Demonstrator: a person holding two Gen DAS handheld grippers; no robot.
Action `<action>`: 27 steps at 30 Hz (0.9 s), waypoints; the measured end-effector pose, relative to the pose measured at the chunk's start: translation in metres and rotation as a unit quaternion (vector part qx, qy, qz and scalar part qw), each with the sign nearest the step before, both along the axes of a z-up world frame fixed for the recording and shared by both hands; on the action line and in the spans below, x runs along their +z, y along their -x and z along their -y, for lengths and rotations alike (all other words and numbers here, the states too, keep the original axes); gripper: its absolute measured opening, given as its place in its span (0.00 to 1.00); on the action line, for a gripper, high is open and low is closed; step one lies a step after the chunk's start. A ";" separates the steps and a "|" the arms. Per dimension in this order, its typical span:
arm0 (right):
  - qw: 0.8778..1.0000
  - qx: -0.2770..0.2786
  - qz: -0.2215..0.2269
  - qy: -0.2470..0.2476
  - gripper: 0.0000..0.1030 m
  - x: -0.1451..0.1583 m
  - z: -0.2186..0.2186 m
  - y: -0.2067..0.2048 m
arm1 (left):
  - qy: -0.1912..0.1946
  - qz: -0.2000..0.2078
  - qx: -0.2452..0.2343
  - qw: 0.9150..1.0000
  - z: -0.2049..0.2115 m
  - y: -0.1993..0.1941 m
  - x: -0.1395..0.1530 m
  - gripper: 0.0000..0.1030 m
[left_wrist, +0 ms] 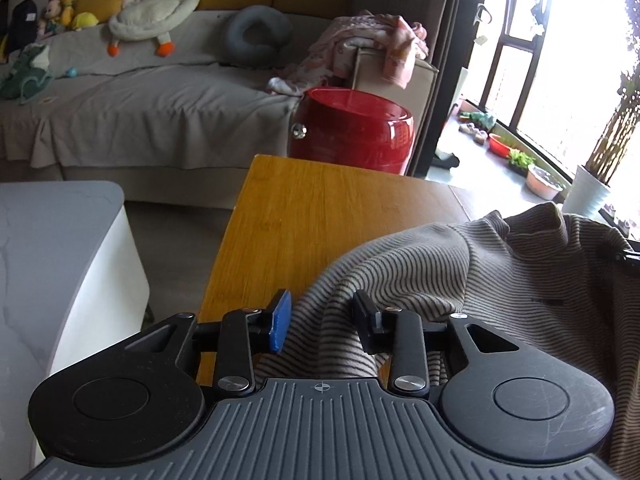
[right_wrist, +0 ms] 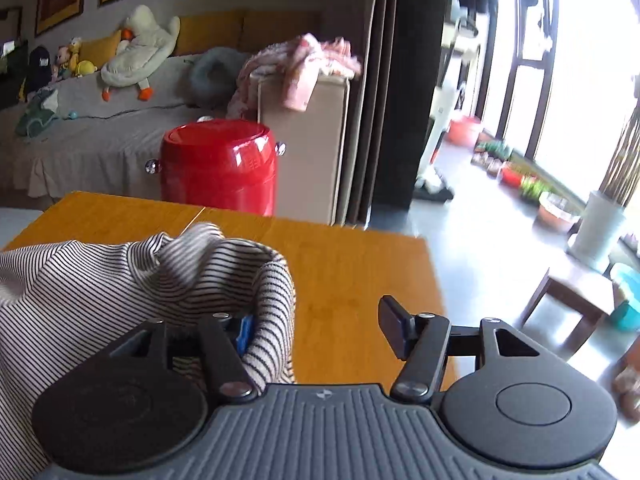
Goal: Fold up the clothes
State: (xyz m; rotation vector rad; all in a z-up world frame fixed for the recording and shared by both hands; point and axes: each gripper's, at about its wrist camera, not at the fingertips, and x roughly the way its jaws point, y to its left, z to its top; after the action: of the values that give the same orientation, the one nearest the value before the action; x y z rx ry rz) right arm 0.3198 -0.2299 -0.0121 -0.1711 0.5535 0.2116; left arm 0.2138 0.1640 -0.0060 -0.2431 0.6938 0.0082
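A striped beige and dark garment [left_wrist: 460,276] lies bunched on the wooden table [left_wrist: 320,208]. My left gripper [left_wrist: 322,326] is open, with a fold of the striped cloth lying between its fingers. In the right wrist view the same garment [right_wrist: 120,276] is heaped at the left of the table [right_wrist: 352,272]. My right gripper [right_wrist: 320,330] is open; cloth drapes over its left finger, which is mostly hidden, and its right finger [right_wrist: 394,324] stands free above bare wood.
A red round stool [left_wrist: 352,132] stands beyond the table's far edge, with a grey sofa [left_wrist: 140,108] carrying plush toys and pink clothes [left_wrist: 368,48] behind it. A white marble-top table [left_wrist: 52,260] is at the left. Plant pots line the window [right_wrist: 520,176] at the right.
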 end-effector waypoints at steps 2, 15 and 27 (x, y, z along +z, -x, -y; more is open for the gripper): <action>0.999 0.018 0.031 0.027 0.60 0.015 0.002 0.024 | 0.025 0.003 -0.017 1.000 0.006 0.003 0.005 0.44; 0.945 0.293 -0.138 -0.045 0.54 0.029 -0.016 0.187 | 0.033 0.004 -0.101 0.994 0.139 -0.014 -0.040 0.76; 0.973 0.205 -0.107 0.019 0.08 0.037 0.001 0.219 | 0.017 0.032 -0.085 0.996 0.138 -0.004 -0.045 0.92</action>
State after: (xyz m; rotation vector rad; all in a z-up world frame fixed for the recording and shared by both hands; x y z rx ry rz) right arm 0.1009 -0.2312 0.0250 -0.3013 0.7342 0.6265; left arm 0.2175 0.0258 -0.0512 -0.2157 0.6488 -0.1743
